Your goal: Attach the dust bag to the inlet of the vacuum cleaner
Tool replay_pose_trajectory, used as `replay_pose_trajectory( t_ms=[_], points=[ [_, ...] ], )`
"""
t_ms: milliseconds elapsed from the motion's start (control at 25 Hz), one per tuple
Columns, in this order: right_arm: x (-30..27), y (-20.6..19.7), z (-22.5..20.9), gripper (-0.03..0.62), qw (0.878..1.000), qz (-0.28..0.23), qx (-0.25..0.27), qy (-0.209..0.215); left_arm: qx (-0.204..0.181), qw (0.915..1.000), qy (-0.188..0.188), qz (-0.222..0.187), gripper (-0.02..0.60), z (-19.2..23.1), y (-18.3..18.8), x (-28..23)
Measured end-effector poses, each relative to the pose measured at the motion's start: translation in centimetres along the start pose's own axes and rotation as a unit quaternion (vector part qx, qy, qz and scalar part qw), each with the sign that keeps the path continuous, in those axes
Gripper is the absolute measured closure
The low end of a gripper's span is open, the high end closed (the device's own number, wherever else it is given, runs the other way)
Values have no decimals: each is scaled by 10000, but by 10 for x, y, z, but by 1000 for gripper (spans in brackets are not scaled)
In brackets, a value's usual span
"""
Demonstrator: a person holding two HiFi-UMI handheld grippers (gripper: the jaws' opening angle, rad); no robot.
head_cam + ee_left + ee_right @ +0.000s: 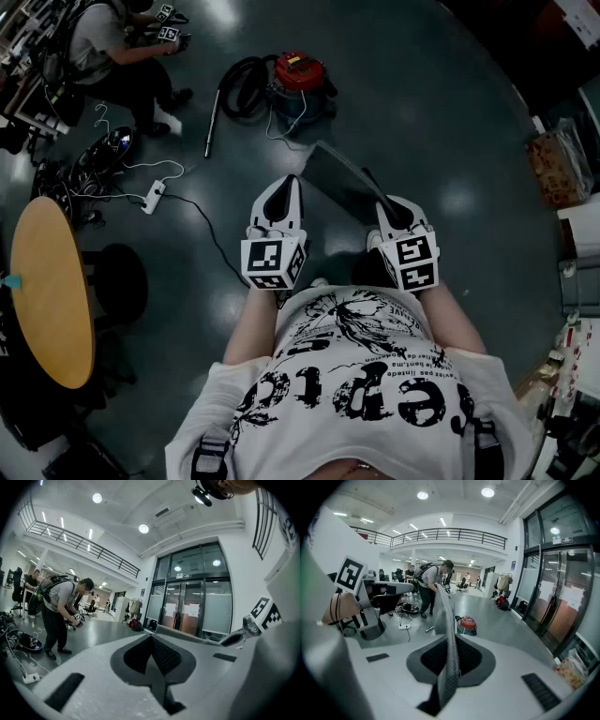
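The vacuum cleaner [298,80], a squat drum with a red lid, stands on the dark floor ahead, also seen in the right gripper view [466,623]. Its black hose [239,86] coils at its left. The dust bag [339,176] is a flat grey sheet that hangs in the air in front of me. My right gripper [390,210] is shut on the bag's near edge, and the bag [449,634] runs edge-on between its jaws. My left gripper [284,190] is beside the bag, apart from it, shut with nothing between its pads [151,638].
A metal wand [213,122] lies left of the vacuum. A power strip [153,195] and cables trail across the floor. A round wooden table [52,291] and a black stool [117,281] stand at my left. Another person [108,42] works at the far left. Boxes [558,164] line the right edge.
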State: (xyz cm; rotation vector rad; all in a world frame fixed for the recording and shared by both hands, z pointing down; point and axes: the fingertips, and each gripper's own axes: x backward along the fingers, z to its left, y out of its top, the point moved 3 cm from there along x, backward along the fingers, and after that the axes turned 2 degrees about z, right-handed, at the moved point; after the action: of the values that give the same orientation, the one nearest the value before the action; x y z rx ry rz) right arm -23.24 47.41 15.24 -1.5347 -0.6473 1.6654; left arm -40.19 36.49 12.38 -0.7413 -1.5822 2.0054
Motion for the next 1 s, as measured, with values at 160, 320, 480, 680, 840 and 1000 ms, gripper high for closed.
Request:
replay_pose_trajectory(
  t_ms=[160,320,480,680,840,1000],
  points=[
    [-29,5,-38,572,9999,-18,12,100,-46,9998,120,148,578,1,-6,-42],
    [-66,9,-86,572,9990,-1,79,439,-30,9984,506,237,578,-1,-10,-91],
    [-103,21,-145,572,9959,49,201,883,64,9950,971,228,578,-11,-3,-152],
    [-136,44,-211,572,9877,36,502,1482,310,9885,1475,99,578,-29,11,-221],
    [-166,57,-263,572,9808,18,698,1821,287,9831,1799,161,578,-37,13,-270],
    [-201,66,-302,572,9734,-29,992,2067,259,9791,1993,318,578,-41,6,-310]
  ],
)
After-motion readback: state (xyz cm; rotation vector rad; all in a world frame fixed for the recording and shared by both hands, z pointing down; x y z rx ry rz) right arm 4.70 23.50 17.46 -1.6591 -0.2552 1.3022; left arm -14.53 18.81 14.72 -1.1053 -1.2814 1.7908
